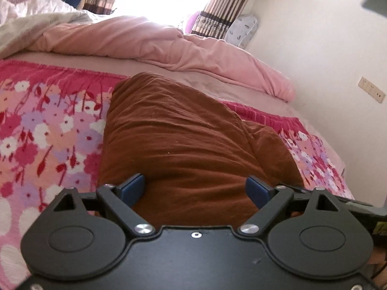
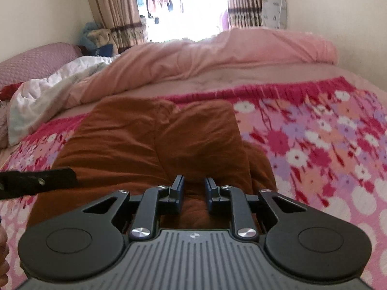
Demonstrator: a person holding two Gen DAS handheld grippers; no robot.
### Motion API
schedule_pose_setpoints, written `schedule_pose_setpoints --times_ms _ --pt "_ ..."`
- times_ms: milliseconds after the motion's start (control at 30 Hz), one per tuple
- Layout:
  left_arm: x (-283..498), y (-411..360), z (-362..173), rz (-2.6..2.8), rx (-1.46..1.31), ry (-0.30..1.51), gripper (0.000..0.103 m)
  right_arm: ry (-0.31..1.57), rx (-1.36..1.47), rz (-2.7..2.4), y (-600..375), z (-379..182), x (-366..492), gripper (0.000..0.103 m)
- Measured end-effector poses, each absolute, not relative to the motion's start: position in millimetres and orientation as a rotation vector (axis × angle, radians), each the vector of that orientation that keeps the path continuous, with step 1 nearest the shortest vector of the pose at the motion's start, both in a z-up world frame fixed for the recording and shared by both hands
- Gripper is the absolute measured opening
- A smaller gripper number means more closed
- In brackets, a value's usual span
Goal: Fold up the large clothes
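A brown garment [image 1: 181,133] lies folded in a thick, creased bundle on the flowered pink blanket [image 1: 48,133]. My left gripper [image 1: 194,182] hovers over its near end, jaws spread wide, with only cloth below and nothing between the blue pads. In the right wrist view the same brown garment [image 2: 145,140] shows two folded layers side by side. My right gripper [image 2: 194,182] is over its near edge; a narrow gap stands between the pads and no cloth is pinched. One dark finger of the left gripper [image 2: 36,181] pokes in from the left.
A rumpled pink duvet [image 1: 145,41] runs across the far side of the bed, with a white quilt [image 2: 48,91] at the head end. Striped curtains [image 2: 113,12] frame a bright window. A wall with a socket [image 1: 372,89] borders the bed.
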State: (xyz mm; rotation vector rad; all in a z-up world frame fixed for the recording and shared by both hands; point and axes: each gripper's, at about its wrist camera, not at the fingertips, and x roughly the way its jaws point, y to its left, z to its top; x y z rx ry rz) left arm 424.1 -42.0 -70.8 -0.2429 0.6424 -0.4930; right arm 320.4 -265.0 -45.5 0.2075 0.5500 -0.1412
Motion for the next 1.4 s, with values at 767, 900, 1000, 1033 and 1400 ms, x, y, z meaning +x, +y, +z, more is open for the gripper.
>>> schedule_pose_setpoints --times_ms 767,900,1000,1033,1400 --pt "314.2 -32.6 -56.8 -0.486 -0.193 0.55 0.091 0.431 0.149 -0.096 -245.8 -15.7 222.4 0.024" --pt "323.8 -39.3 -81.6 -0.479 -0.181 0.617 0.09 0.478 0.162 -0.112 -247.8 -35.2 227.8 0.023" --pt "327.0 -39.4 -91.1 -0.477 -0.168 0.608 0.09 0.496 0.164 -0.114 -249.9 -48.2 234.7 0.022" --pt "328.1 -38.0 -93.4 -0.482 -0.175 0.609 0.09 0.501 0.172 -0.113 -251.4 -52.4 236.9 0.021" --pt "330.4 -29.7 -62.8 -0.488 -0.202 0.581 0.09 0.474 0.175 -0.11 -249.9 -35.4 227.8 0.022"
